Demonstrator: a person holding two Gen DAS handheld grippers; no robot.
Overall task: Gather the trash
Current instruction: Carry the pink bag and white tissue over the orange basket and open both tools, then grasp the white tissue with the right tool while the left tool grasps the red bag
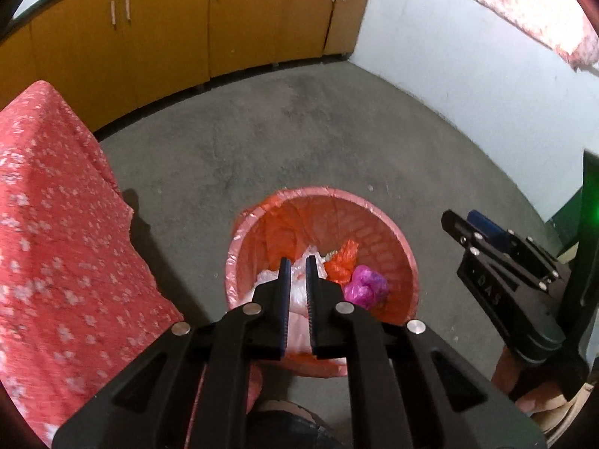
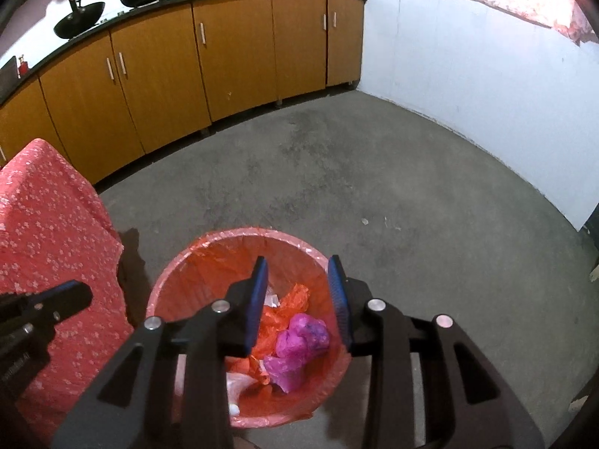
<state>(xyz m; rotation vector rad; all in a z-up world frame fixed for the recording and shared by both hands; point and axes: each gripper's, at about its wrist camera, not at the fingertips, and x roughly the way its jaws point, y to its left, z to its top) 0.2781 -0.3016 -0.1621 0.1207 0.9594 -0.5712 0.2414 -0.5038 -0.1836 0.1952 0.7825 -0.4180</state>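
A red bin lined with a red bag stands on the floor, also in the right wrist view. Inside lie a crumpled pink bag, an orange bag and white plastic. My left gripper hovers over the bin with its jaws nearly closed and a narrow gap; white plastic shows through the gap, and I cannot tell whether it is pinched. My right gripper is open and empty above the bin; it also shows in the left wrist view.
A table under a red flowered cloth stands left of the bin. Orange cabinets line the far wall, with woks on the counter. A white wall is on the right. The floor is grey concrete.
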